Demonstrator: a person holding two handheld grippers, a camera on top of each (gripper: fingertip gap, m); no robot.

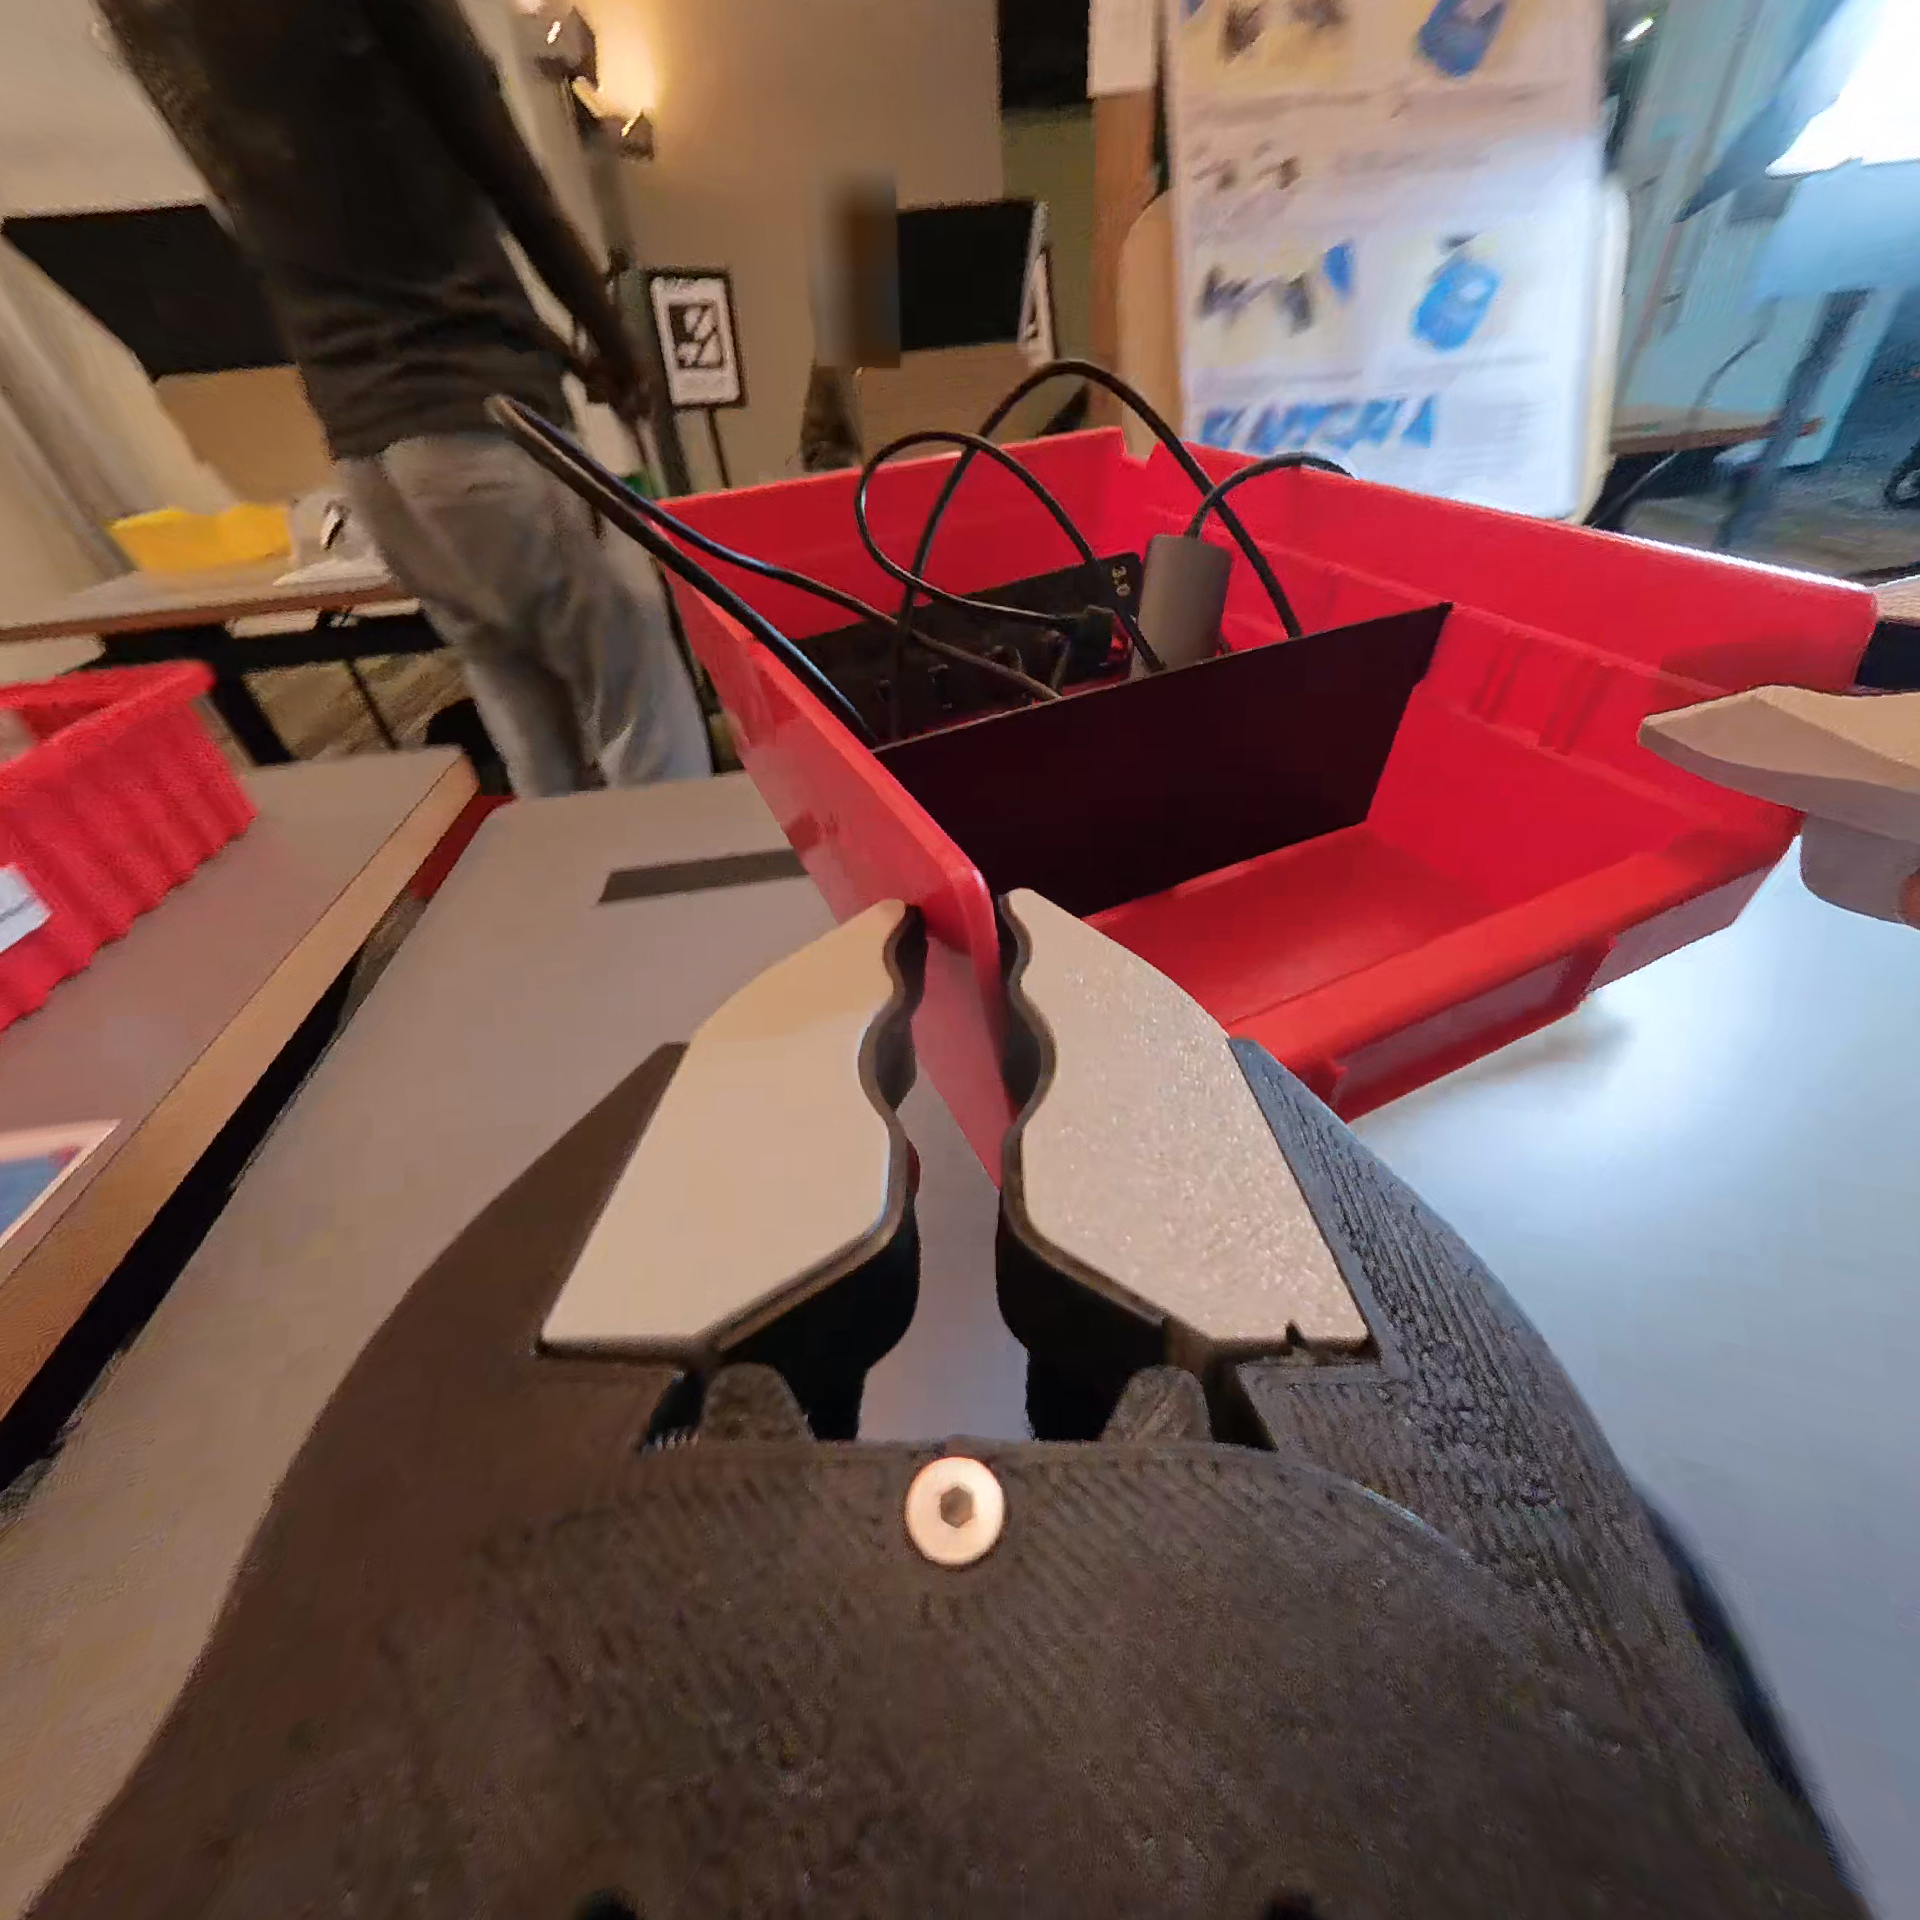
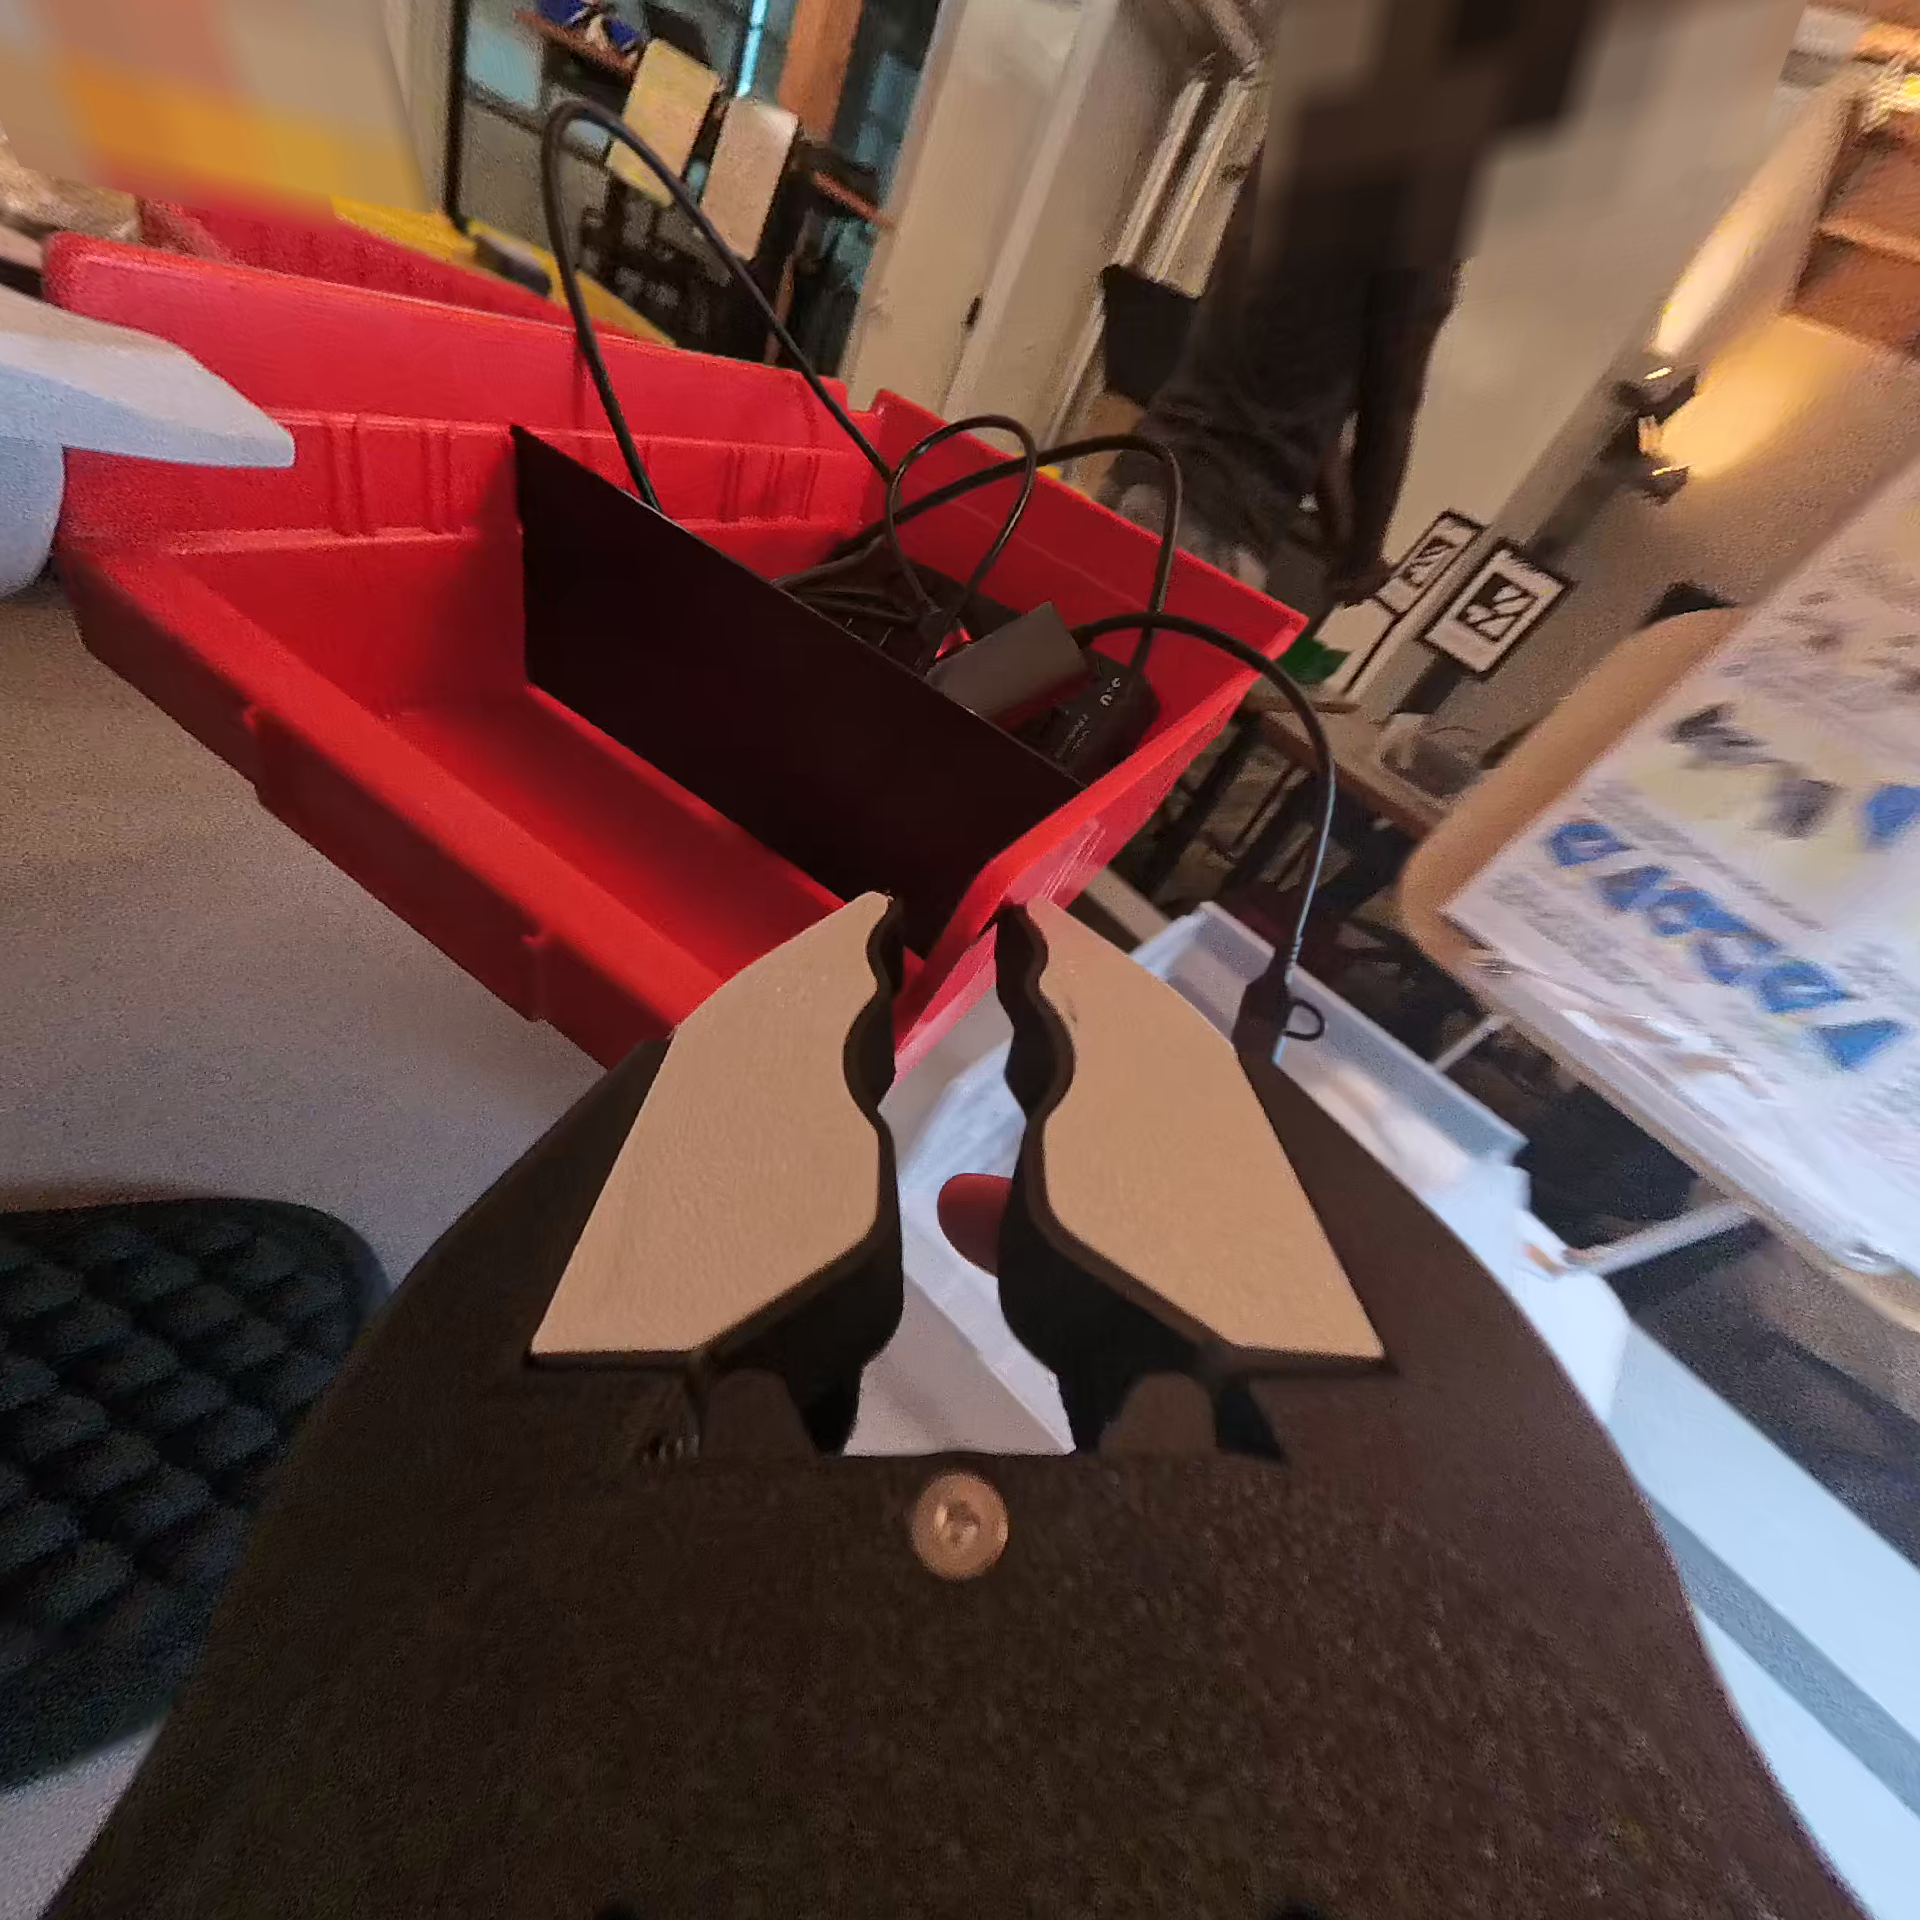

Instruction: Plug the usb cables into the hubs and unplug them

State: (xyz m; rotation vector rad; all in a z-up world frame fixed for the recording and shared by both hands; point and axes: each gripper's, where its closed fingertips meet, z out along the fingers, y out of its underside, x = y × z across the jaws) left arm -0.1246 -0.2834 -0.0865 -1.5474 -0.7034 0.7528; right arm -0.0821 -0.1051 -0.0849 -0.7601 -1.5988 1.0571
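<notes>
**Both grippers pinch the bin's side walls, cables spilling over the rim**

The landmark is the red moulded-plastic bin [image 1: 1538,665], cut across by a black flat divider panel [image 1: 1153,769]. Behind the divider lie the task's things: a black flat USB hub [image 2: 1091,717], a grey boxy hub or adapter [image 1: 1184,577] resting on it, and thin black USB cables [image 1: 966,488] looping above the bin's rim.

The left gripper [image 1: 961,920] is nearly closed, its grey fingers on either side of the bin's left wall at the near corner and seemingly clamping it. The right gripper [image 2: 945,920] is closed to a similar narrow gap over the bin's right wall near its front corner; contact looks likely, though I cannot tell how firm it is.

Risks, as I judge them:
- The bin's right corner seems to overhang the grey table [image 2: 208,987], with a white tray [image 2: 1299,997] below; a slip of the thin wall could tip it.
- One cable hangs outside the right wall, its black plug [image 2: 1262,1003] dangling just beside the right gripper; it could snag on a finger.
- Tilting the bin may slide the hubs against the divider.

Open room lies in the bin's bare front compartment and on the table left of the bin. A black quilted pad [image 2: 156,1455] sits on the table on the near side of the bin.
</notes>
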